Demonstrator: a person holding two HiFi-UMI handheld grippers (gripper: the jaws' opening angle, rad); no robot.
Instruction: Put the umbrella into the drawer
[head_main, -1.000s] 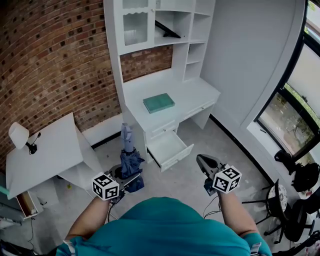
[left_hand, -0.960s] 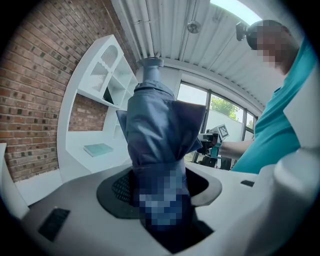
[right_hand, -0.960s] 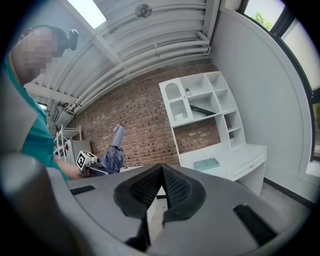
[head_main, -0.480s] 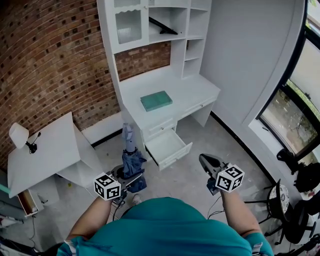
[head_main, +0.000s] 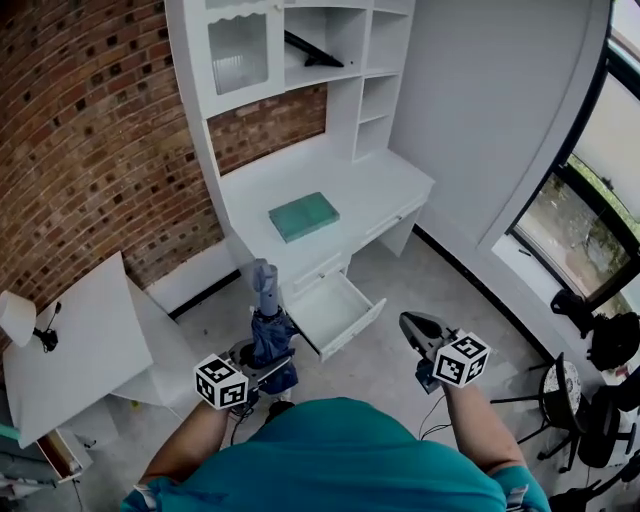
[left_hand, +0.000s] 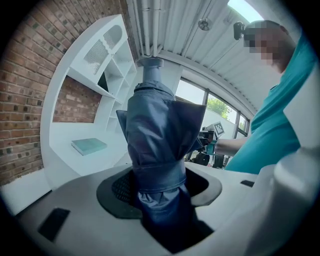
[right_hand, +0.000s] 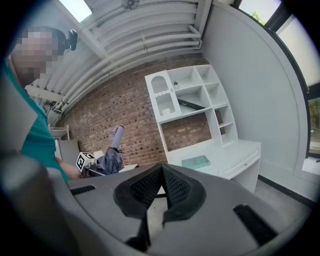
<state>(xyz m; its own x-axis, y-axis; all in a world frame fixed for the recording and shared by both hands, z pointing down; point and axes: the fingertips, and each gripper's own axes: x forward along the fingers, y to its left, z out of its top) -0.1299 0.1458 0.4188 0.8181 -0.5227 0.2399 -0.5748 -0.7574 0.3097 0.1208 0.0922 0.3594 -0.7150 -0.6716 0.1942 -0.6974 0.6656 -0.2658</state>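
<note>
Right now the folded blue umbrella (head_main: 267, 322) is in the air, clamped in the left gripper (head_main: 262, 362), not in the drawer (head_main: 352, 330) yet. Jaws are closed on the bunched fabric at its lower end, just under the strap band, w/ the grey cap end up and leaning a bit. The left gripper view shows cloth filling the gap btwn the pads. It's prob. held low and upright b/c that keeps the long body off the floor and the person's legs, but it'll need tipping flat to go in, since the drawer looks shallow (my guess only). Right gripper (head_main: 408, 322) is empty, pads pressed together w/ nothing btwn them, out to the right at approx the same height, likely free to steady the umbrella or push the drawer shut after. Drawer is already pulled out from under the white desk (head_main: 385, 185), inside bare as far as seen, so no opening step left. It sits ahead and a little right of the umbrella in head view, no obstacle seen btwn them. Around: teal book (head_main: 304, 215) flat on the desktop, above the drawer, not in the way; hutch shelves (head_main: 345, 45) w/ a dark long thing (head_main: 308, 50) on one, can't tell what; brick wall (head_main: 90, 150) behind; white side table (head_main: 75, 345) w/ small lamp (head_main: 14, 318) off left; window (head_main: 600, 190) and dark furniture (head_main: 612, 352) far right. Main snag: umbrella length vs drawer, so it may need to go in diagonally, and the desk edge above limits the tip-in angle.
</note>
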